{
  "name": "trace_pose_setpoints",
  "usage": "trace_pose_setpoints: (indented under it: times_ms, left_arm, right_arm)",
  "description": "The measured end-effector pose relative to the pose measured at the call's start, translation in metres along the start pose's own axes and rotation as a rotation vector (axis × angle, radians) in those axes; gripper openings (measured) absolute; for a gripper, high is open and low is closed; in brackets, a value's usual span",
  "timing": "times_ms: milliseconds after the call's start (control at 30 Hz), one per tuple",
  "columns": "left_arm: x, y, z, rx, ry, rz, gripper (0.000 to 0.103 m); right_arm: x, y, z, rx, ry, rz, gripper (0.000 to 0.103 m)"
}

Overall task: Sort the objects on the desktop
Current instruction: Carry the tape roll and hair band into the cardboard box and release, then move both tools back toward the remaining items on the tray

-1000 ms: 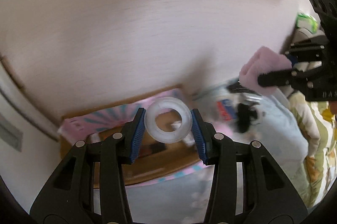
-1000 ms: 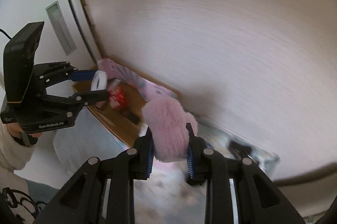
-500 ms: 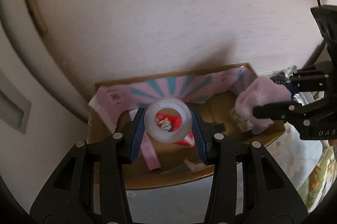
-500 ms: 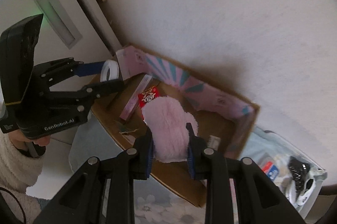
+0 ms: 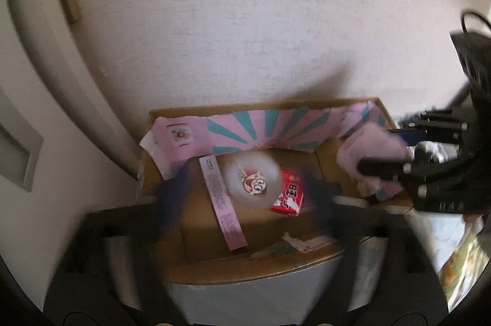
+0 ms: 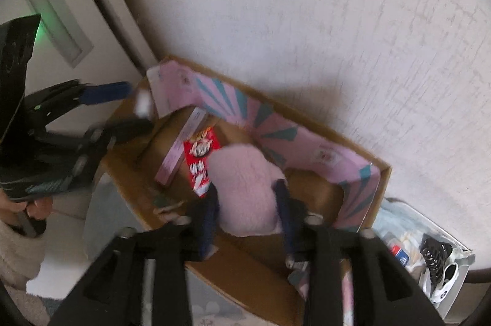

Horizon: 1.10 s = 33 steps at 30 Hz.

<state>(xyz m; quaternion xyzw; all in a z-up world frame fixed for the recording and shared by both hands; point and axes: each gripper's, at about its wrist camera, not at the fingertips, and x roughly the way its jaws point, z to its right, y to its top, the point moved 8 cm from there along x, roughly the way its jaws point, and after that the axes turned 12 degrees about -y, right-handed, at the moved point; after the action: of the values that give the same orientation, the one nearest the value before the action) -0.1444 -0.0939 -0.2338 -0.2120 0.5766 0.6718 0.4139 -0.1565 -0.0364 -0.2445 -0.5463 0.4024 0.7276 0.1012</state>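
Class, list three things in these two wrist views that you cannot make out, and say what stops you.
- Left wrist view: clear tape ring and the left hand-held gripper, smeared by motion blur.
- Right wrist view: box floor under the pink fluffy item, hidden by it.
- Right wrist view: items in the clear tray, too small.

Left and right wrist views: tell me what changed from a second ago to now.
Both grippers came over the cardboard box and their jaws have just been opening. The left gripper has let go of the clear tape roll, which is a blur between the spread jaws. The right gripper has loosened around the pink fluffy item, which sits between its jaws. The red snack packet and pink strip lie unmoved in the box.
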Motion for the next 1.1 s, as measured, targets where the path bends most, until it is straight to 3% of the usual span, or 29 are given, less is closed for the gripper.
trace_pose_setpoints:
  times_ms: [67,200,267,567,900,1100]
  left_arm:
    - [-0.01,0.007,0.0,-0.02,-0.015,0.054,0.103]
    - [-0.02,0.015,-0.003,-0.027,-0.014,0.076,0.103]
    - [-0.026,0.017,-0.001,-0.007,0.004,0.093,0.103]
    - [-0.047,0.017,0.019,0.06,0.023,0.131,0.103]
    - [-0.059,0.017,0.047,0.065,-0.002,0.144,0.103]
    - [-0.059,0.012,0.073,0.082,-0.017,0.131,0.103]
  right_arm:
    - [0.0,0.002,0.003,0.031,0.002,0.0,0.088]
    - [-0.004,0.003,0.006,0.071,0.045,0.002,0.09]
    - [-0.01,0.002,0.005,0.064,0.048,0.018,0.102]
    - [-0.03,-0.007,0.001,0.076,0.087,0.068,0.103]
    - [-0.054,-0.026,0.023,0.146,0.109,0.1,0.103]
    - [-0.061,-0.066,0.051,0.171,-0.034,0.047,0.103]
